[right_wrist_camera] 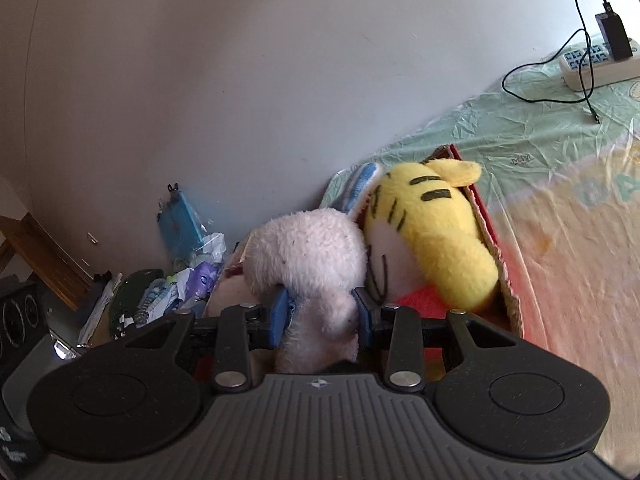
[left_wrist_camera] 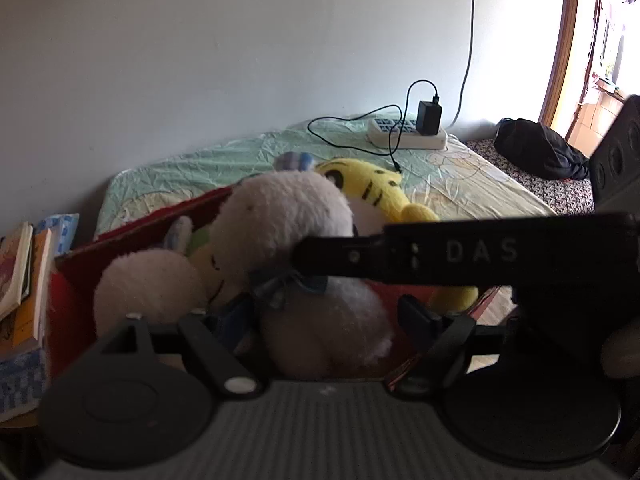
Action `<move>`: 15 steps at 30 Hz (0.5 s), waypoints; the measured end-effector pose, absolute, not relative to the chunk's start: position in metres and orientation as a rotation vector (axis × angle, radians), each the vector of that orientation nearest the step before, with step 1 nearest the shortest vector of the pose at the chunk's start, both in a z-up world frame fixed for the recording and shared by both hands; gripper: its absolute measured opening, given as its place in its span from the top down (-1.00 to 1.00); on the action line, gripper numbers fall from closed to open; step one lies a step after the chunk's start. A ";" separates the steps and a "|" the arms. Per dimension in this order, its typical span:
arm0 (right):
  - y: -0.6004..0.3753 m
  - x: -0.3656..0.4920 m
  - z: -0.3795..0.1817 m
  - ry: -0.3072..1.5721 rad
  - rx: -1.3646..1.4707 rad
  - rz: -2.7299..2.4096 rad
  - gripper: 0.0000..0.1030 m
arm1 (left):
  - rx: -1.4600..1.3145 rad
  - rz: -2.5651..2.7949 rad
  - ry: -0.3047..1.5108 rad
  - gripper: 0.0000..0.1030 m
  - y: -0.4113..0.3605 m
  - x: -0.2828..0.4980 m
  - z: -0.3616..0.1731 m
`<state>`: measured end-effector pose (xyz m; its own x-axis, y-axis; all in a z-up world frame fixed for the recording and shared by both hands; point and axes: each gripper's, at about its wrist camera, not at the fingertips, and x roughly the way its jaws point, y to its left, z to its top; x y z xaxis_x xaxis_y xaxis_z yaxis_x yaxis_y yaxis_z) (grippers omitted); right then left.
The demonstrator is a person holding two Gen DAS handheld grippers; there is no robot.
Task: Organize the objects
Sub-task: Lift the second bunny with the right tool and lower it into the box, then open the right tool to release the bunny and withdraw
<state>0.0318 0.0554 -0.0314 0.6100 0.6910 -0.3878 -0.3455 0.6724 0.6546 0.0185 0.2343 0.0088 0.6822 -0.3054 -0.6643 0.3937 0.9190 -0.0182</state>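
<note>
A red cardboard box (left_wrist_camera: 136, 229) stands on the bed with plush toys in it. In the right wrist view my right gripper (right_wrist_camera: 322, 314) is shut on a white plush toy (right_wrist_camera: 308, 248), its blue pads (right_wrist_camera: 280, 316) squeezing the toy's narrow part. A yellow tiger plush (right_wrist_camera: 440, 236) lies beside it against the box wall (right_wrist_camera: 518, 276). In the left wrist view the white plush toy (left_wrist_camera: 288, 216) fills the middle, and my left gripper (left_wrist_camera: 320, 316) stands open with the toy's lower body between its fingers. The right gripper's black finger (left_wrist_camera: 460, 252) reaches in from the right. Another pale plush (left_wrist_camera: 148, 284) lies at the left, and the tiger (left_wrist_camera: 372, 186) behind.
A white power strip with a black charger and cable (left_wrist_camera: 408, 134) lies on the green sheet (left_wrist_camera: 224, 160) near the wall. A black bag (left_wrist_camera: 536, 148) sits at the far right. Books (left_wrist_camera: 24, 280) are stacked left of the box. Loose clutter (right_wrist_camera: 180, 280) lies by the wall.
</note>
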 end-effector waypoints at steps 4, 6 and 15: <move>0.066 0.043 -0.036 0.733 0.492 0.624 0.28 | 0.134 -0.394 0.745 -0.63 0.231 0.024 0.003; 0.069 0.039 -0.036 0.746 0.475 0.636 0.28 | 0.125 -0.391 0.766 -0.66 0.232 0.029 -0.001; 0.066 0.033 -0.029 0.755 0.433 0.634 0.12 | 0.147 -0.374 0.767 -0.81 0.230 0.021 0.005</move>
<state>0.0334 0.0660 -0.0293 0.5589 0.6668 -0.4930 -0.3699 0.7325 0.5714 0.0211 0.2299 0.0045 0.6582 -0.2763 -0.7003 0.3825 0.9240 -0.0050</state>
